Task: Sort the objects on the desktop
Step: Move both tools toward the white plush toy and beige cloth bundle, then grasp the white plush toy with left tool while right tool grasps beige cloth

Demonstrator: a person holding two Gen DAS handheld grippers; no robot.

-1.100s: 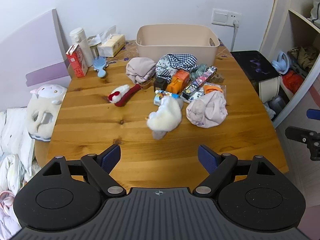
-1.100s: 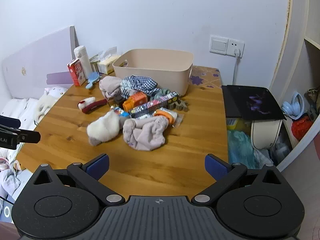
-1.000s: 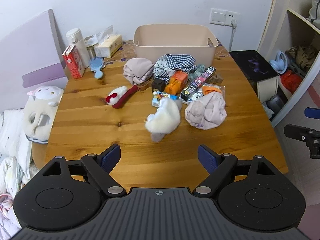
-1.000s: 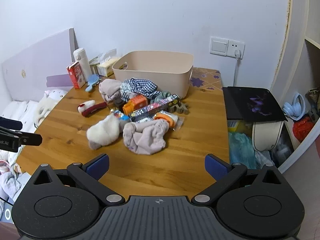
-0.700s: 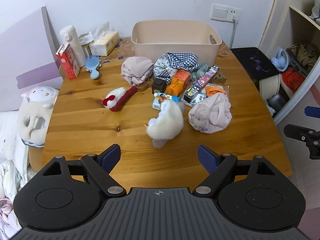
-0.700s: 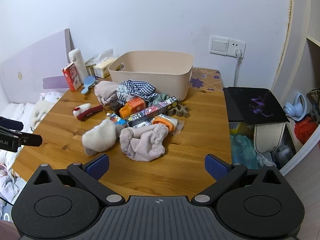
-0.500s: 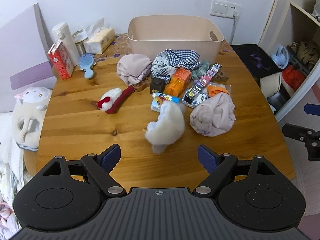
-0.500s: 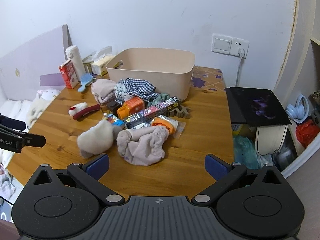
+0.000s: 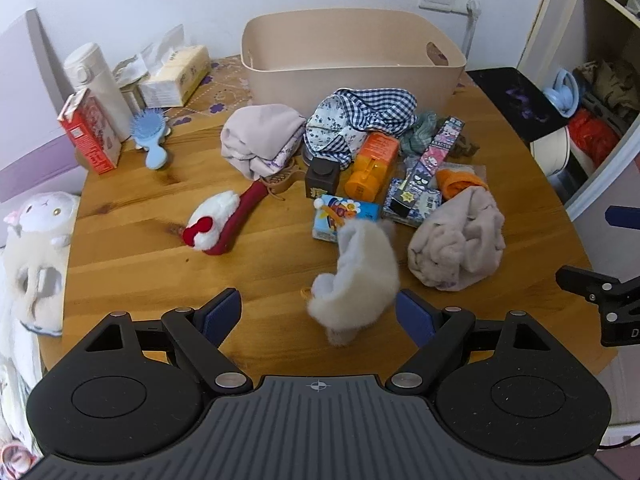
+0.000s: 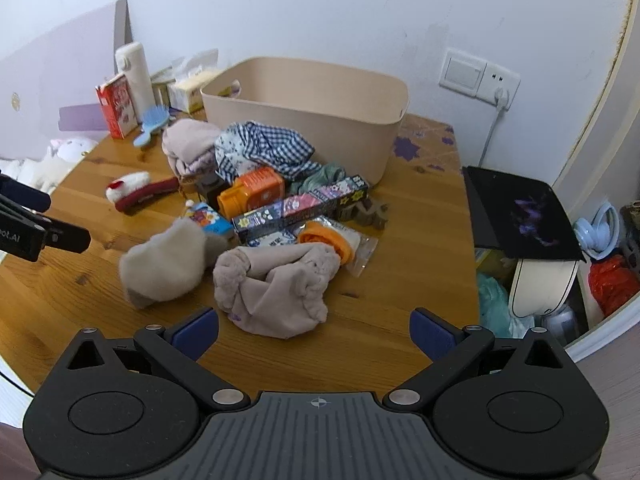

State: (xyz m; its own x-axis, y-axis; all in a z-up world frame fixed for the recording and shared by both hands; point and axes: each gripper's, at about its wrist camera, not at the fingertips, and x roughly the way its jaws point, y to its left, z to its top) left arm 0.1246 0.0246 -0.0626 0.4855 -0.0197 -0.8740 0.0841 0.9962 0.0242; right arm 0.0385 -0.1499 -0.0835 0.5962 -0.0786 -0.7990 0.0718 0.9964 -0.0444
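A pile of clothes and small goods lies mid-table in front of a beige bin (image 9: 352, 60). My left gripper (image 9: 318, 314) is open just above the wooden table (image 9: 160, 264); a white fluffy sock (image 9: 360, 276) lies between its fingers, nearer the right one, untouched. Behind the sock are a blue carton (image 9: 344, 216), an orange bottle (image 9: 372, 164) and a checked cloth (image 9: 360, 120). My right gripper (image 10: 314, 331) is open, low over the table, just short of a pinkish fluffy cloth (image 10: 276, 292). A red-and-white plush sock (image 9: 224, 220) lies apart on the left.
A red carton (image 9: 90, 136), white flask (image 9: 96, 84), blue hairbrush (image 9: 150, 132) and tissue pack (image 9: 176, 76) stand at the back left. A plush toy (image 9: 36, 248) sits off the left edge. Right of the table are a black-topped unit (image 10: 520, 208) and a cluttered shelf.
Both grippers have moved forward and down toward the pile. The white sock now sits between the left fingers and the pinkish cloth is close before the right ones. Nothing on the table moved.
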